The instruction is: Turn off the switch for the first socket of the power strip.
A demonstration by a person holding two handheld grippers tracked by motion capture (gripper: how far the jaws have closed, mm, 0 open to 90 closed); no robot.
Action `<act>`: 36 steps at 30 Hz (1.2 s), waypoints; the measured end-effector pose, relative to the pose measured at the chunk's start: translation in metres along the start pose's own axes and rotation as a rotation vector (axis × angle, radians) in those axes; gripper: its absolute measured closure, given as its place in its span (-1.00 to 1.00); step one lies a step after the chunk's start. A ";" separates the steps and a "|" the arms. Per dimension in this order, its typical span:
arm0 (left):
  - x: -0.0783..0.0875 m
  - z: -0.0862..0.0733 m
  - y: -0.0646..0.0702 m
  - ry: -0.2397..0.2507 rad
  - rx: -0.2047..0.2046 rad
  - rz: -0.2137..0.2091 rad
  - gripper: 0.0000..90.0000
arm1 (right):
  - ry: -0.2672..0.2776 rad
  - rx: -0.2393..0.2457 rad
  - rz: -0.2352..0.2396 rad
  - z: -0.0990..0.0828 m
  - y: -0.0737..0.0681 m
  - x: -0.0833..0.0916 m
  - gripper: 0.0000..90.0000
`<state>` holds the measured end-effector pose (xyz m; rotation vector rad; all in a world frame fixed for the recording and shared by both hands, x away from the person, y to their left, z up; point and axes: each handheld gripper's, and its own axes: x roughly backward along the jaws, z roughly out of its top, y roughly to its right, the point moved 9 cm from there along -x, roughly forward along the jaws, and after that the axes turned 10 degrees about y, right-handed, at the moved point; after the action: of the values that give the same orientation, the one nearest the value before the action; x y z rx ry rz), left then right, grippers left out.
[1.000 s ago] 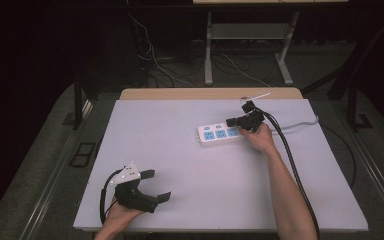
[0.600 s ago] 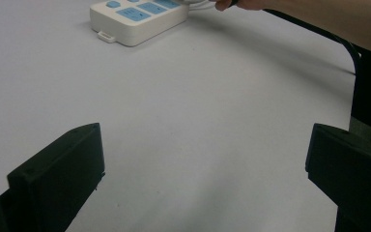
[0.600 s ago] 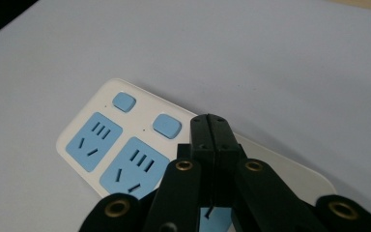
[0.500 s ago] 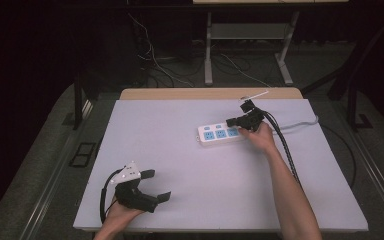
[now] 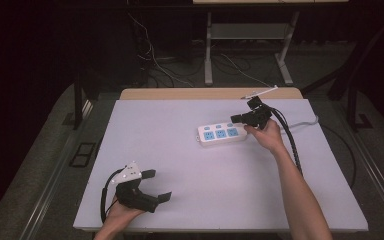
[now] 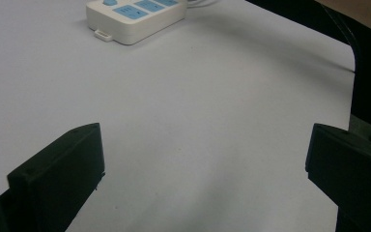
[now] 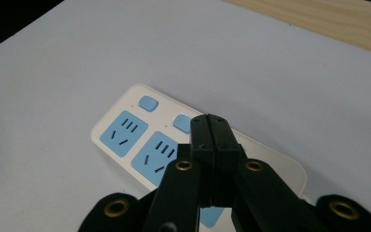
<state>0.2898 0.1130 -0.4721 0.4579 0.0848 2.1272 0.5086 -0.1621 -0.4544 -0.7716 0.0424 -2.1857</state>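
Note:
A white power strip (image 5: 221, 134) with blue sockets and blue switches lies right of the table's middle; the left gripper view catches its near end, power strip (image 6: 135, 17), far off at the top. My right gripper (image 5: 236, 118) hovers over the strip's right part, jaws shut with nothing between them. In the right gripper view its closed tips, right gripper (image 7: 211, 126), sit just above the strip (image 7: 125, 133), near the second blue switch (image 7: 182, 122). My left gripper (image 5: 159, 185) rests low at the table's front left, wide open and empty; one fingertip (image 6: 60, 174) frames bare tabletop.
The white tabletop (image 5: 180, 160) has a wooden strip (image 5: 180, 93) along its far edge. The strip's grey cord (image 5: 305, 122) runs off to the right. Cables and metal table legs (image 5: 209, 50) lie on the dark floor behind.

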 end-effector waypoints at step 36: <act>-0.002 0.001 0.004 0.011 0.012 -0.021 -1.00 | 0.061 -0.051 -0.094 -0.013 -0.031 0.099 -0.99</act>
<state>0.2882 0.1093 -0.4708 0.4500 0.1086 2.1097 0.4318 -0.2130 -0.4057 -0.7484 0.0948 -2.3052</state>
